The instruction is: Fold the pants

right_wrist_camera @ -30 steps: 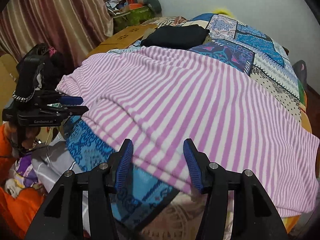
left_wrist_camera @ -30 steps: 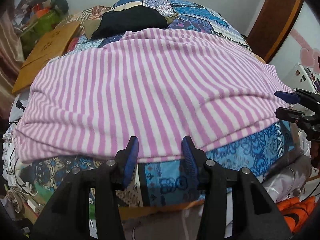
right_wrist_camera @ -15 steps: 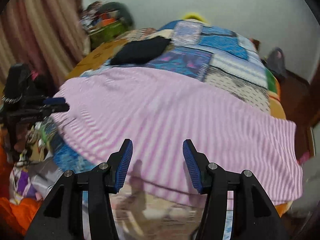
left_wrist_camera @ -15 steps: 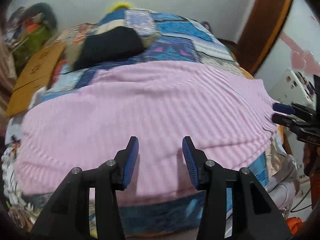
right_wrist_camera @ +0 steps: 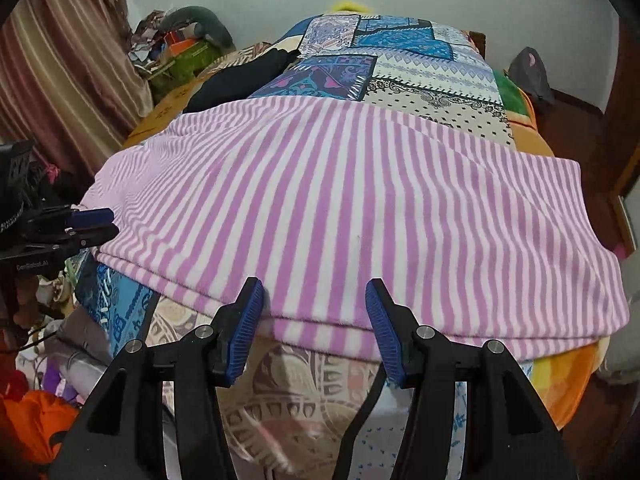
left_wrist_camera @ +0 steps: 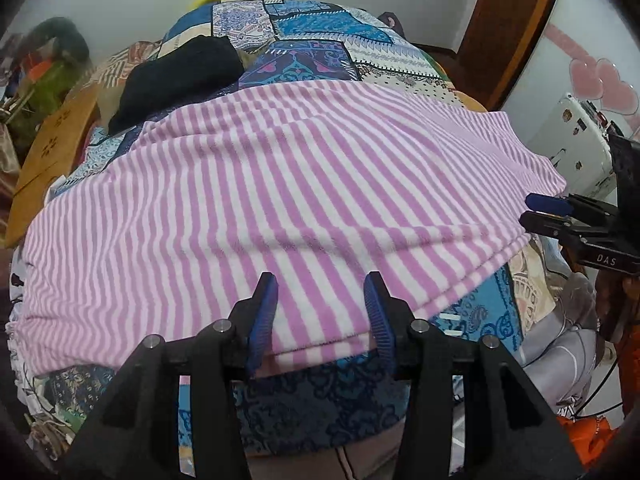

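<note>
Two black hand-held grippers, blue-padded, left (left_wrist_camera: pixel 322 316) and right (right_wrist_camera: pixel 314 328), both unclenched and empty, are poised over the near hem of pink-and-white striped fleece pants (left_wrist_camera: pixel 280 200), laid lengthwise left to right.

You have one striped pants (left_wrist_camera: pixel 280 200) spread on one patchwork bed (left_wrist_camera: pixel 320 40). One black garment (left_wrist_camera: pixel 180 76) lies at 11 o'clock of the pants. Two grippers: left (left_wrist_camera: pixel 322 312) at 6 o'clock in its own view, right (left_wrist_camera: pixel 546 212) at 3 o'clock there. Two blue pads (right_wrist_camera: pixel 244 332) per gripper. One cardboard box (left_wrist_camera: pixel 52 148) at 9 o'clock. One curtain (right_wrist_camera: pixel 60 60).
</note>
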### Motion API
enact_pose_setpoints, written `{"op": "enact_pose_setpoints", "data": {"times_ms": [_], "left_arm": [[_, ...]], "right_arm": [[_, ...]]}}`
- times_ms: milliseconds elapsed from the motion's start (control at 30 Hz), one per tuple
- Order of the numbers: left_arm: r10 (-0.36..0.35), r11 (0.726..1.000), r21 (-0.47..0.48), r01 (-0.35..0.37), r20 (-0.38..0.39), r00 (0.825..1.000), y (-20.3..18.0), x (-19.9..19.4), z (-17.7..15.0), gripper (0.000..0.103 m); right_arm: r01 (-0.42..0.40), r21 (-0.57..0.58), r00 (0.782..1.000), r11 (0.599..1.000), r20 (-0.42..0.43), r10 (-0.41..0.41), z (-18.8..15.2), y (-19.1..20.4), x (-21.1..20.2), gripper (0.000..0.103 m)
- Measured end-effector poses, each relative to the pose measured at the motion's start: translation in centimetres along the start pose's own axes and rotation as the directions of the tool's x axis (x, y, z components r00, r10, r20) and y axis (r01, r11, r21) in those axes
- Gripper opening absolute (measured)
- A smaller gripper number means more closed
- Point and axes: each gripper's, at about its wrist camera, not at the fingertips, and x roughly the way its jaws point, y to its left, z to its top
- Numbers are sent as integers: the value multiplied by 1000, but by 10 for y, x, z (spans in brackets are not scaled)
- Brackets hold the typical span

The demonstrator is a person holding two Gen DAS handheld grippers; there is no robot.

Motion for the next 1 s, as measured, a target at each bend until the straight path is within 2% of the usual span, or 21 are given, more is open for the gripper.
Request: {"op": "enact_pose_setpoints", "data": {"times_ms": [100, 233, 467, 633, 733, 900, 1000], "left_arm": [[-26, 1000, -8, 26, 6, 1000, -6, -6, 10, 45], [-13, 1000, 16, 12, 63, 998, -20, -18, 34, 45], [-18, 998, 69, 12, 96, 995, -52, -6, 85, 46], [-33, 993, 118, 24, 77, 997, -81, 24, 118, 49], [-26, 988, 156, 18, 48, 999, -98, 47, 131, 51], [-17, 976, 215, 22, -24, 1000, -122, 87, 139, 51], [-11, 974, 225, 23, -57, 998, -128, 107, 137, 51]], "right_arm": [[8, -5, 1000, 1000, 1, -8, -3, -5, -5, 50], [87, 7, 996, 996, 8, -87, -10, -24, -13, 50], [186, 160, 977, 969, 75, -200, -26, -83, -55, 50], [256, 279, 952, 926, 96, -292, -40, -124, -82, 54], [274, 342, 944, 899, 85, -320, -50, -146, -88, 54], [260, 447, 945, 856, 63, -320, -62, -174, -80, 54], [265, 465, 944, 845, 55, -326, -60, -186, -75, 54]]}}
